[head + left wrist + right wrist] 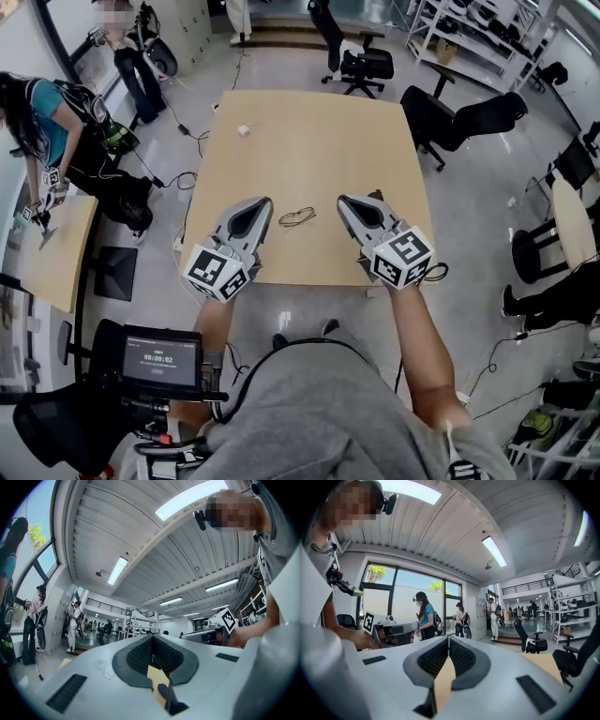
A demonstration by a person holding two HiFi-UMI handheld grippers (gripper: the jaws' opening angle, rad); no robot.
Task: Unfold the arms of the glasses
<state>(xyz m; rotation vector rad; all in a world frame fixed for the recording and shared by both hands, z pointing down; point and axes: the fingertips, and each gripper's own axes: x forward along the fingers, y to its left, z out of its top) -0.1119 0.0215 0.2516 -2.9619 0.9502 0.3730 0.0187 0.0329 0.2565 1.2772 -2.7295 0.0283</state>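
Glasses (297,217): on table (309,141) near front edge, between the two grippers, touched by neither; arms look folded.

Risk: thin, light frame likely skates on smooth top if nudged. Hinge or arm could bend if pinched hard or pulled off-axis.

Frame dark, wiry, rounded rims. Table tan, matte, flat.

Left gripper (265,202): jaws closed, nothing between. Right gripper (344,201): same. Shells pale grey, pads black, ribbed.
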